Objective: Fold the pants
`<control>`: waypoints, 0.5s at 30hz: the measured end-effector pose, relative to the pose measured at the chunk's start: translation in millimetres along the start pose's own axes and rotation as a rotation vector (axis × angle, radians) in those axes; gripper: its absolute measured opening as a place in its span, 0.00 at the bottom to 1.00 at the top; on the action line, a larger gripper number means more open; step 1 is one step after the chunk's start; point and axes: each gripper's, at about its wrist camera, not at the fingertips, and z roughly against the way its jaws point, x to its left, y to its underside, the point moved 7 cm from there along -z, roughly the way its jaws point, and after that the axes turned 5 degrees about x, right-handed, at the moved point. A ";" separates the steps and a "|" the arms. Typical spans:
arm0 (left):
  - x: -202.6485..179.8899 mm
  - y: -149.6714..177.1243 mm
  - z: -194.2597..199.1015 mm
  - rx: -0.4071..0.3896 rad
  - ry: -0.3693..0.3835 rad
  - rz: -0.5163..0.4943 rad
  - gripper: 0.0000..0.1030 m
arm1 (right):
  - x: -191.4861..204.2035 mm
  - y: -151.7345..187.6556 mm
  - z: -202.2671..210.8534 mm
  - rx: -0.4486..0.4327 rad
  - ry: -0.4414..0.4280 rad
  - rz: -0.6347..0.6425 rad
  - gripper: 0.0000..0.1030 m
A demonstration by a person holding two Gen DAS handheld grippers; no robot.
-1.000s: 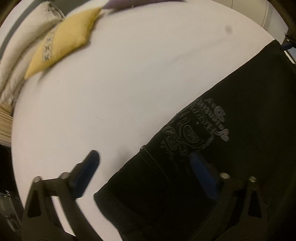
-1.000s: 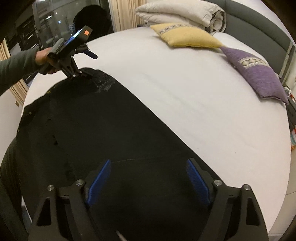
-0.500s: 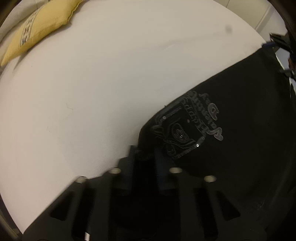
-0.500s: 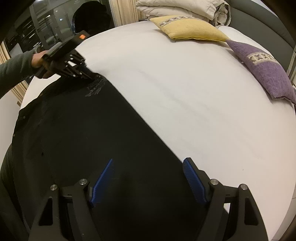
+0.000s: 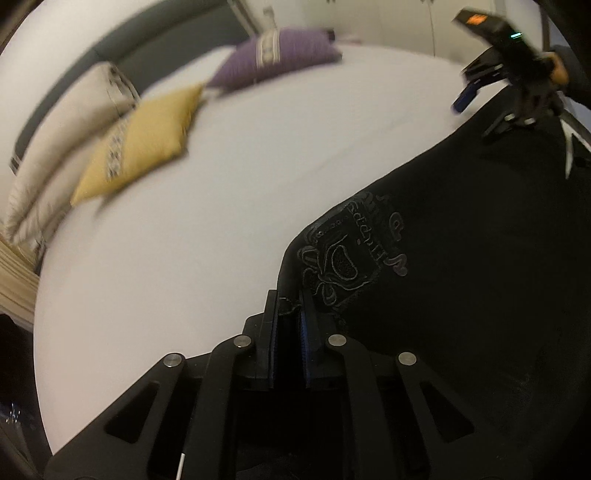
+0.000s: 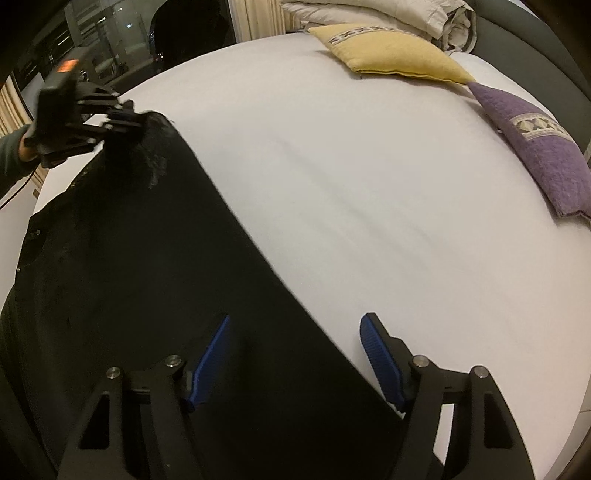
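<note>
Black pants lie spread on a white bed, with an embroidered crest near one corner. My left gripper is shut on that corner of the pants by the crest and lifts it off the sheet; it also shows in the right wrist view, pinching the far corner. My right gripper is open, its blue pads straddling the near edge of the pants without closing. It also shows in the left wrist view, open above the far end.
The white sheet stretches right of the pants. A yellow cushion and a purple cushion lie at the far side, with a folded cream duvet behind them. A dark window is at far left.
My left gripper went from open over the pants corner to shut on it, then lifted and tilted up. My right gripper stayed open and shifted toward the pants' edge.
</note>
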 end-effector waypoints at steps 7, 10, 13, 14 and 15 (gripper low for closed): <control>-7.8 3.3 27.3 -0.090 -0.022 -0.009 0.08 | 1.3 -11.9 -28.0 0.117 -0.060 0.046 0.54; -16.2 15.8 43.7 -0.087 -0.030 -0.019 0.08 | 7.1 -16.2 -31.5 0.152 -0.087 0.072 0.20; -32.3 30.6 64.6 -0.093 -0.035 -0.011 0.08 | 10.9 -19.0 -20.2 0.130 -0.063 0.092 0.10; -34.1 31.3 72.0 -0.100 -0.038 -0.001 0.08 | 11.8 -19.9 -13.1 0.116 -0.044 0.099 0.09; -36.4 32.8 79.9 -0.109 -0.040 0.007 0.08 | 12.5 -20.8 -6.8 0.103 -0.028 0.102 0.08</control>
